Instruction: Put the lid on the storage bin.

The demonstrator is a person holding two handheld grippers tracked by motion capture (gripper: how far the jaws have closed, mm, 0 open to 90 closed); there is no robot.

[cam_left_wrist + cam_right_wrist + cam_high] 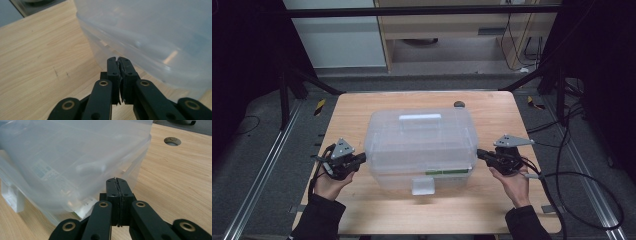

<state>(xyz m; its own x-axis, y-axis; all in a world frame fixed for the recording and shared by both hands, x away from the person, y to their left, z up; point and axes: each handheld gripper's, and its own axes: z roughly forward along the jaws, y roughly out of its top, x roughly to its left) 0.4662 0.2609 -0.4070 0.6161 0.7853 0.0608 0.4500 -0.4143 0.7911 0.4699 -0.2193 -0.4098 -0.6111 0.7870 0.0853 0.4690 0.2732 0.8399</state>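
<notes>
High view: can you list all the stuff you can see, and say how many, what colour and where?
Plastic box: one, clear and see-through, lid on, middle of the table.
Carry handle: one, whitish, on top of the box's lid.
Front latch: one, whitish, on the box's near side.
Label: one, green and white, low on the box's near side.
Table: one, light wood, under the box.
Hole: one, dark and round, at the table's far edge.
Cables: several, black, on the floor at the right.
Left claw: one, black, shut, at the box's left end.
Right claw: one, black, shut, at the box's right end.
</notes>
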